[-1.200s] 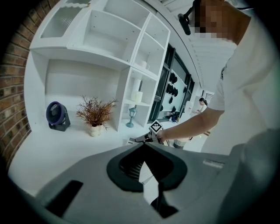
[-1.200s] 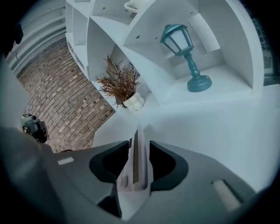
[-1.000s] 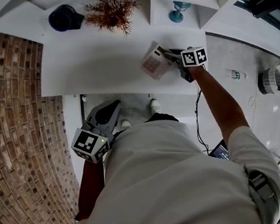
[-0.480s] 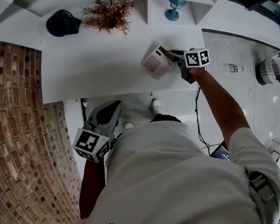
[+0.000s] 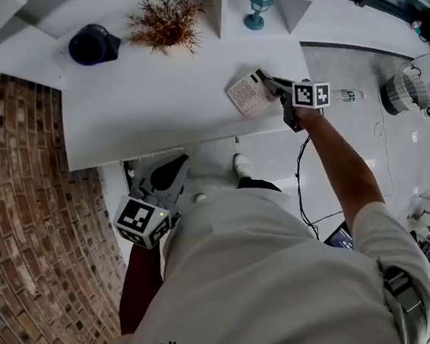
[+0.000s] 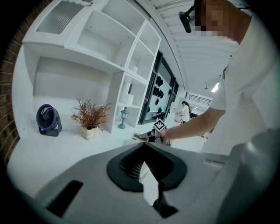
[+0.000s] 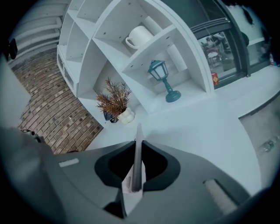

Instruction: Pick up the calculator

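The calculator, pale with rows of keys, is tilted up above the right part of the white table. My right gripper grips its right edge. The jaws have just been closing on it. In the right gripper view the calculator stands edge-on as a thin slab, pinched between the jaws of the right gripper. My left gripper hangs low beside my body, in front of the table edge, with its jaws together and nothing in them. From the left gripper view the calculator is small and far off.
At the table's back stand a dark blue fan and a dried plant in a white pot. White shelves behind hold a teal lantern. A bottle lies on the floor to the right. A brick surface lies to the left.
The right gripper has closed on the calculator and raised it off the table, tilting it up. The left gripper has shifted only slightly.
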Motion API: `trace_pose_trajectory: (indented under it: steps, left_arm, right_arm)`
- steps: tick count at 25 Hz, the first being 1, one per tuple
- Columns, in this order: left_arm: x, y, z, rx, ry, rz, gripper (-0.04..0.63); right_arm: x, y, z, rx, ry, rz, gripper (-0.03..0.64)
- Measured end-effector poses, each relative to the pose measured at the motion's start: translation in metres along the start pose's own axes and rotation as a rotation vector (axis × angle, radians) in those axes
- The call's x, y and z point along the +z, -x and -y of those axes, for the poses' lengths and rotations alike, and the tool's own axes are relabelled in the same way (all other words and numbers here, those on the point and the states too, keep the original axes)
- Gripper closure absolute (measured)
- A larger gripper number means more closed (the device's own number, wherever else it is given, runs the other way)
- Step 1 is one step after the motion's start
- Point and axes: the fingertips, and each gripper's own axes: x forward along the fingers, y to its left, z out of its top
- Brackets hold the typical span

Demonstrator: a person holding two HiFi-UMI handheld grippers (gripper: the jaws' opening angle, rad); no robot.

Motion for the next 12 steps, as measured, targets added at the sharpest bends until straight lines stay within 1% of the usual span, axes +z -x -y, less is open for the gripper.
trace_pose_trajectory:
  steps: [7,12]
  left_arm:
    - [-0.013,0.036,0.005,-0.087,-0.029,-0.016,0.591]
    - [-0.034,0.068,0.008,-0.126,-0.045,-0.001,0.592]
  right_arm:
    - [-0.011,0.042,-0.023,-0.083,-0.024,0.09,0.558]
    - [-0.03,0.072,-0.052,-0.117,-0.048,0.159,0.559]
